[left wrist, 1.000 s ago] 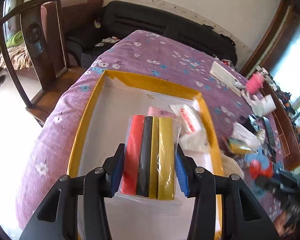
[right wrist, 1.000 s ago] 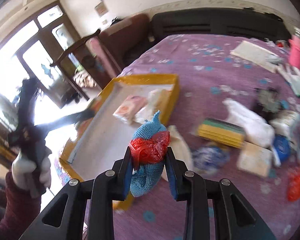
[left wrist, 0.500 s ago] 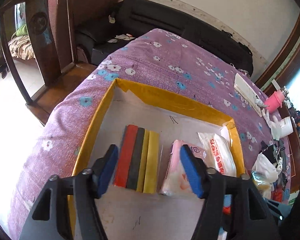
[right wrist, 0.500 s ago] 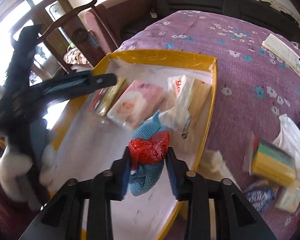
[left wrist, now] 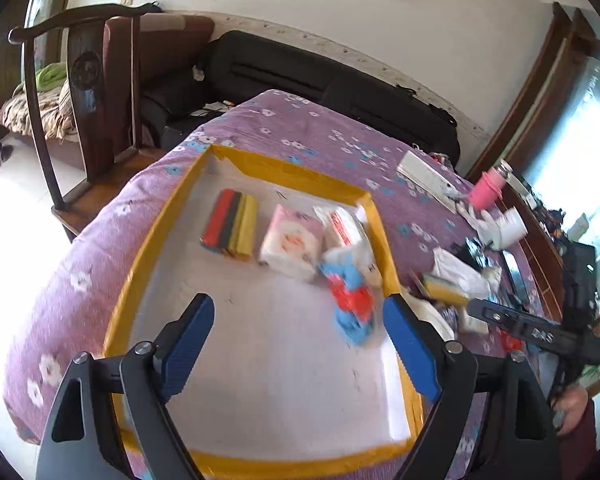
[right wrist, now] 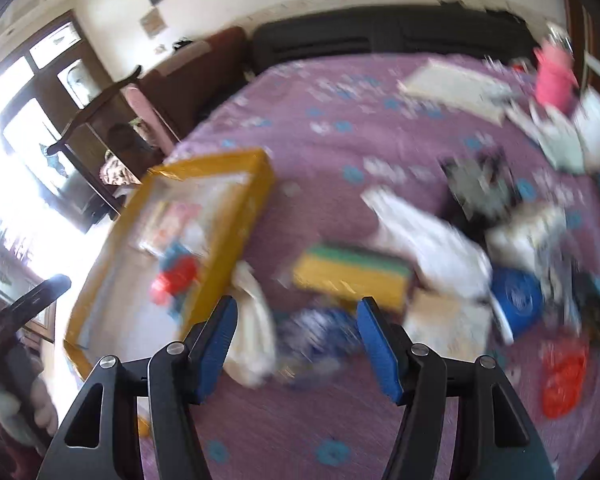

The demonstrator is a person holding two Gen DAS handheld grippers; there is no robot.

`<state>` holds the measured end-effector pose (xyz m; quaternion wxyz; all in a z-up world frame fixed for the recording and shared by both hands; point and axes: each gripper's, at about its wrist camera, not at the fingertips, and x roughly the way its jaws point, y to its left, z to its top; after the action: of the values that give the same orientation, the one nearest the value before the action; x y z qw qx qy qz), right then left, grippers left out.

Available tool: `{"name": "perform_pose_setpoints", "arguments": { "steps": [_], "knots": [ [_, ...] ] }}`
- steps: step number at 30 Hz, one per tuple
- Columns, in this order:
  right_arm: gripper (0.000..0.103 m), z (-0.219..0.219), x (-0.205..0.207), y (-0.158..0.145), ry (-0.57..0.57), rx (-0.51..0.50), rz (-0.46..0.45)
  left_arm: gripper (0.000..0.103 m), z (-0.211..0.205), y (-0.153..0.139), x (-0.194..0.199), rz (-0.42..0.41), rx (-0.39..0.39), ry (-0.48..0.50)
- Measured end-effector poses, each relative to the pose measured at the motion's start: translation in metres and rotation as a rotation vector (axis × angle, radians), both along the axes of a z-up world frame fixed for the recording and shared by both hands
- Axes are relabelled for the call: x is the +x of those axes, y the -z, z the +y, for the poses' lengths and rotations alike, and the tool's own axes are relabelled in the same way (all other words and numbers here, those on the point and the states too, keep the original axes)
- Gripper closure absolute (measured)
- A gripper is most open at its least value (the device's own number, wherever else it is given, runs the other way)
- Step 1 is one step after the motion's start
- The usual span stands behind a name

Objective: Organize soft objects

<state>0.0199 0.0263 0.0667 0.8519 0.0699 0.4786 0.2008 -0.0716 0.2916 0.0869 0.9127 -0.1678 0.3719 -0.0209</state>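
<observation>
Left gripper jaws opening, nothing between pads, hovering over near half of yellow-rimmed tray. Right gripper jaws opening too, empty, above purple flowered cloth just beside tray.

Blue-and-red knitted bundle lying in tray by right rim, blurred. Pink tissue pack just left of bundle; white pack behind. Striped sponge pack further left, apart from pink pack.

On cloth outside tray: yellow-green sponge, white bag, blue-white bundle, red bag, pink cup.
</observation>
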Motion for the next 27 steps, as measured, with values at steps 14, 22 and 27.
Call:
{"name": "perform_pose_setpoints", "arguments": {
  "steps": [14,22,27],
  "knots": [
    [0.069,0.068,-0.010,0.025,-0.249,-0.161,-0.120,0.017,-0.042,0.021,-0.037,0.006,0.019,0.013],
    [0.094,0.066,-0.021,0.035,-0.315,-0.083,-0.051,0.017,-0.048,0.018,-0.040,0.005,0.009,0.026],
    [0.094,0.048,-0.063,0.038,-0.384,-0.055,0.006,0.017,-0.052,0.016,-0.040,0.003,-0.001,0.042]
  ]
}}
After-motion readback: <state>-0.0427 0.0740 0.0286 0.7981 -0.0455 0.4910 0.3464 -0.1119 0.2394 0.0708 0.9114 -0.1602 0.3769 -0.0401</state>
